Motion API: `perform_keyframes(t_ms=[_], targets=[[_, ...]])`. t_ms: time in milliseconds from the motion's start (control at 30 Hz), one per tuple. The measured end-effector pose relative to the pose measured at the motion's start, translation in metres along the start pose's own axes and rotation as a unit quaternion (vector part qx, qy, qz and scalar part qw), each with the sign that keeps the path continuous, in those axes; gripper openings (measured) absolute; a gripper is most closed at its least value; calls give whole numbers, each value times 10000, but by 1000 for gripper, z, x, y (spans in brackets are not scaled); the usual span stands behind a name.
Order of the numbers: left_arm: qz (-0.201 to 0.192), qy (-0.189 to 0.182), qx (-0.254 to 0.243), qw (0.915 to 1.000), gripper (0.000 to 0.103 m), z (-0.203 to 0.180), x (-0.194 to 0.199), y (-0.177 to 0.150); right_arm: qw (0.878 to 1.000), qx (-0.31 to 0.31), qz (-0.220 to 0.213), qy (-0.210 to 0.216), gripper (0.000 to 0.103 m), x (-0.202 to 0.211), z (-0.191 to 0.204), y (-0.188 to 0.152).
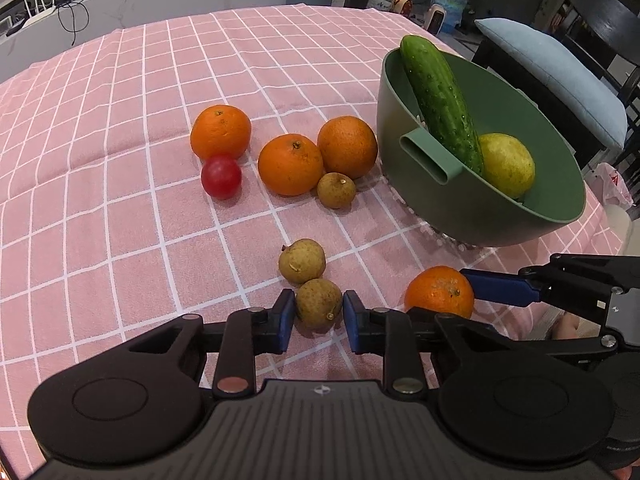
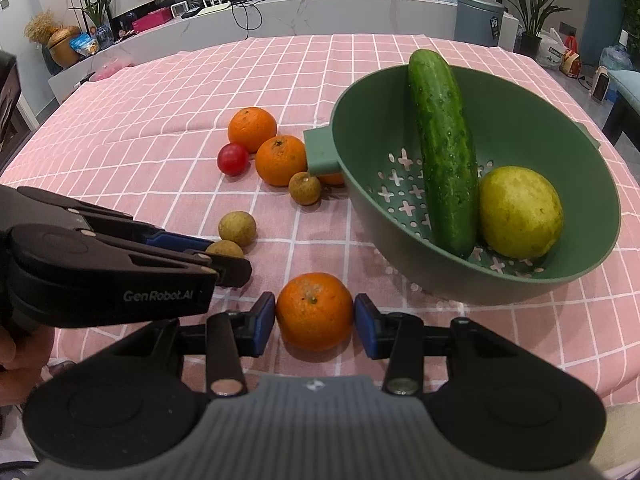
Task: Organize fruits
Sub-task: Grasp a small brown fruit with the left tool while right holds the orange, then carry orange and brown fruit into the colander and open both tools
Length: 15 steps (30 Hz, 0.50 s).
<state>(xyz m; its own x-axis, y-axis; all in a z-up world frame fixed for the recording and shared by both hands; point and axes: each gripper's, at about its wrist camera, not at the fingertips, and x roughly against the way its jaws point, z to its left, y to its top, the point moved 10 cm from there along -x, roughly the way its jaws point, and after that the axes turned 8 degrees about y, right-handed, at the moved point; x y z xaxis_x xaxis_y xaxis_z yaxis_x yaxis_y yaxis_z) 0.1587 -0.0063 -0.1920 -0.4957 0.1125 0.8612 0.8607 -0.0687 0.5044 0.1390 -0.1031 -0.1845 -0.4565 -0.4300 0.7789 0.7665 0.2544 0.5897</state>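
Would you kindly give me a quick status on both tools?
Left tool shut on longan. Right tool shut on orange. Green colander just ahead, path open.

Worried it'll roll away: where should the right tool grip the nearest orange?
Grip the orange across its widest middle, coming from the near side as the right tool sits now. The blue pads flank its round sides, stem up, at the widest part.

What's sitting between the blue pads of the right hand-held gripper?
An orange, flanked by both pads on the pink cloth, seen in the right wrist view.
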Motion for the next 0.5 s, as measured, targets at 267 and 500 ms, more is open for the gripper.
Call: perform_keyframes(t_ms=[267,500], targets=[[-20,76,-62,9999,28,-3,0,0,10000,-26,-6,44,40,1,0,-2],[-273,123,-51,9995,28,-5,31,9,9996,-97,-155,206,40,14,4,1]])
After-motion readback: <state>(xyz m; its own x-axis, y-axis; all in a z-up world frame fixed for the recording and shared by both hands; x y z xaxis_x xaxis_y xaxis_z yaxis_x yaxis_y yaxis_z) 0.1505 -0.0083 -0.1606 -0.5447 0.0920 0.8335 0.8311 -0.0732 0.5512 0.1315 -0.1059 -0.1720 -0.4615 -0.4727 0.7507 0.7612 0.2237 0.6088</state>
